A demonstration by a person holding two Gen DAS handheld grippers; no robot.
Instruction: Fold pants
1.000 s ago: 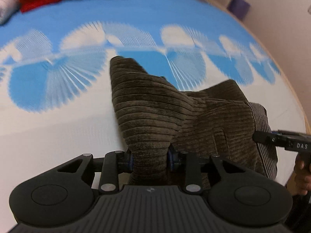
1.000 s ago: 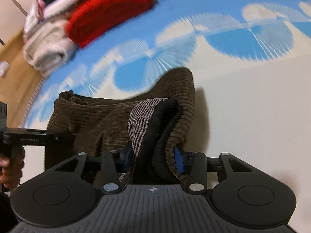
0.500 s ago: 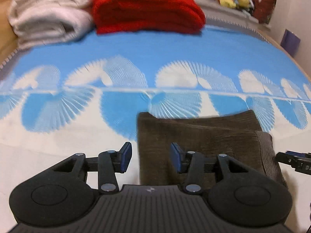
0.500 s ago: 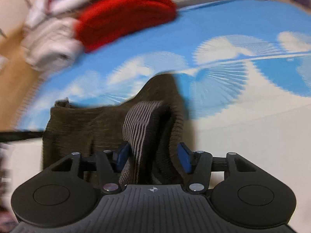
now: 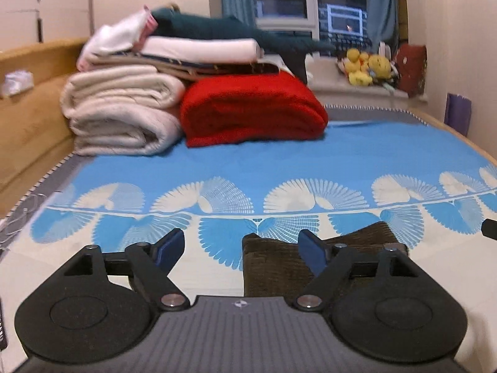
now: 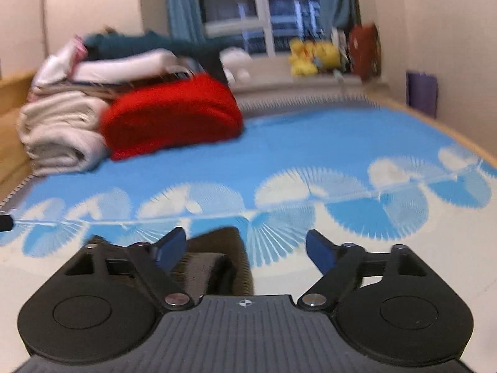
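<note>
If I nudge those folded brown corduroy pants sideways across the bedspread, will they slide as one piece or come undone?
Probably they would bunch rather than slide cleanly: the brown corduroy pants are soft ribbed cloth lying on a fabric bedspread, so friction looks high. The top layer may shift first, since the fold sits loose with both hand-held grippers open. They look thick, so likely somewhat heavy for their size.

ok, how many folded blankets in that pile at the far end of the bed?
2 clear ones: a red blanket at the front right of the pile and a cream blanket on its left. Thinner folded linens lie stacked on top; more may be hidden behind.
</note>
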